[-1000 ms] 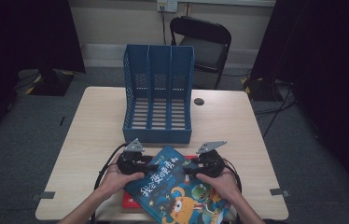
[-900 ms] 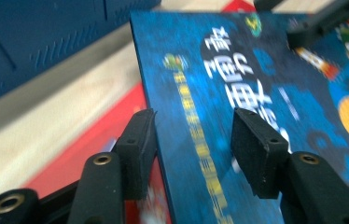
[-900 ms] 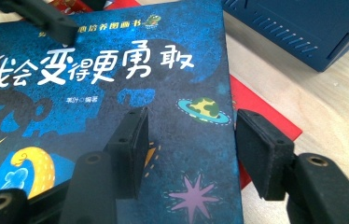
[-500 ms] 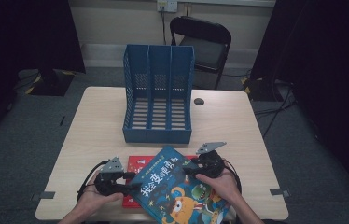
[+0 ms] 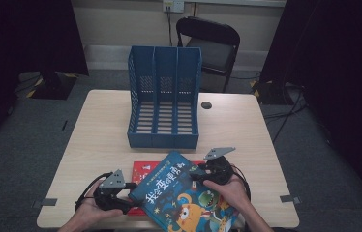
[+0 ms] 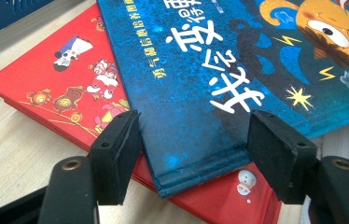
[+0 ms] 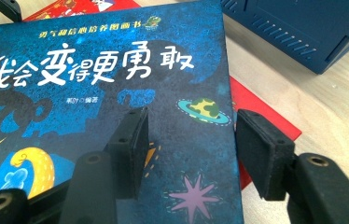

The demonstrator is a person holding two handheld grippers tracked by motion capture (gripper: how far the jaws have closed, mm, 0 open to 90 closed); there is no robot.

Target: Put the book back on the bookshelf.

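A blue picture book (image 5: 184, 198) lies slanted on top of a red book (image 5: 145, 170) near the table's front edge. My left gripper (image 5: 127, 197) is at the blue book's near left corner. In the left gripper view its jaws have just been opening, and the corner of the blue book (image 6: 200, 70) sits between the pads of the left gripper (image 6: 193, 154) without being pressed, the red book (image 6: 56, 88) underneath. My right gripper (image 5: 197, 172) is open at the book's right side. One pad of that right gripper (image 7: 189, 151) is over the blue cover (image 7: 93, 93), the other past its edge above the red book (image 7: 256, 107).
A blue three-slot file rack (image 5: 164, 96) stands at the middle of the wooden table (image 5: 97, 130), behind the books. A small dark disc (image 5: 206, 105) lies to its right. A black folding chair (image 5: 213, 43) stands beyond the far edge. Tape marks (image 5: 285, 198) sit near the front corners.
My left gripper has slid off the blue cover, moving left and toward the front edge, and now sits at the book's corner with wider jaws. The right gripper and both books have stayed put.
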